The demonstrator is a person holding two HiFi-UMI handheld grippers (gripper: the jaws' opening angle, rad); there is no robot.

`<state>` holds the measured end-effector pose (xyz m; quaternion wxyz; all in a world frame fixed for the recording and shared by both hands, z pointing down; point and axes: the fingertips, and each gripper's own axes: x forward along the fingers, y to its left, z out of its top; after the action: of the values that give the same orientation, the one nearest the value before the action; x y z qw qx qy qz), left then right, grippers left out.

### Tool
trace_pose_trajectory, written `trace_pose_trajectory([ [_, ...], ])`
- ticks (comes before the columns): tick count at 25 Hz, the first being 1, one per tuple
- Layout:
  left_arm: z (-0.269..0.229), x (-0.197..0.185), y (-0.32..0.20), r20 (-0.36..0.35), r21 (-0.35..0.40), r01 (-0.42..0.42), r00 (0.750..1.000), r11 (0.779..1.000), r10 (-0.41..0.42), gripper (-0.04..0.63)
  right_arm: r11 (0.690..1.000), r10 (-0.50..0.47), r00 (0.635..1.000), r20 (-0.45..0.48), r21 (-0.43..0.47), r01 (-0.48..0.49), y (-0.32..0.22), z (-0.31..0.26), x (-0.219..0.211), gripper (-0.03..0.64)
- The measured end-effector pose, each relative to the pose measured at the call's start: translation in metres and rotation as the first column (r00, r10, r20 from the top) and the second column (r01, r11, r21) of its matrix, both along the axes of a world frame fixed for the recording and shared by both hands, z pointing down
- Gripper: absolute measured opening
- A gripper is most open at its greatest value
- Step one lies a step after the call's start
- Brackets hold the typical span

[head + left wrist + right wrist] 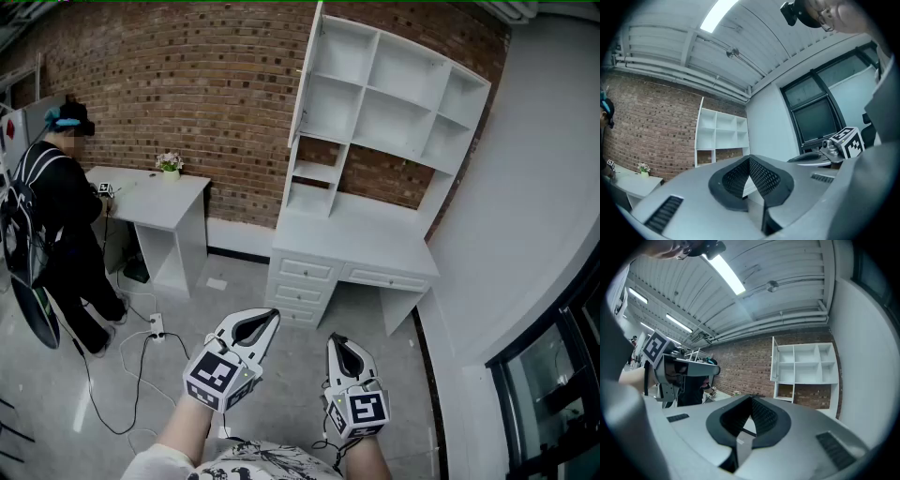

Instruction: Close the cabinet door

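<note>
While I am holding left gripper (272,319) and right gripper (335,341) clenched empty, the cabinet door (303,84) is standing open at twelve o'clock

No legible words, numbers or brands, only coded black-and-white square markers, on the left gripper (273,316), on the right gripper (334,340)

Left gripper (273,315), right gripper (335,339) — jaws together; level.
</note>
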<state>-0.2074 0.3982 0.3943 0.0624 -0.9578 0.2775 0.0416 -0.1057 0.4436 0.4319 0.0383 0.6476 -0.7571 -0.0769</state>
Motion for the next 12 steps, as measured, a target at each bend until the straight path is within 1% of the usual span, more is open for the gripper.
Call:
trace_pose_trajectory([
  [4, 0.005, -0.003, 0.002, 0.007, -0.007, 0.002, 1.0, 1.0, -0.002, 0.009, 1.0, 0.002, 1.0, -0.001, -0.012, -0.002, 0.002, 0.006, -0.002, 0.003],
  [8, 0.005, 0.0, 0.006, 0.005, -0.03, -0.002, 1.0, 1.0, 0.002, 0.009, 1.0, 0.004, 1.0, 0.001, -0.022, -0.004, 0.005, 0.009, 0.001, 0.003],
  [12, 0.007, 0.007, 0.007, 0.017, 0.001, -0.011, 1.0, 1.0, 0.011, 0.009, 0.999, 0.007, 1.0, 0.0, -0.033, -0.007, 0.005, 0.013, 0.007, 0.003],
])
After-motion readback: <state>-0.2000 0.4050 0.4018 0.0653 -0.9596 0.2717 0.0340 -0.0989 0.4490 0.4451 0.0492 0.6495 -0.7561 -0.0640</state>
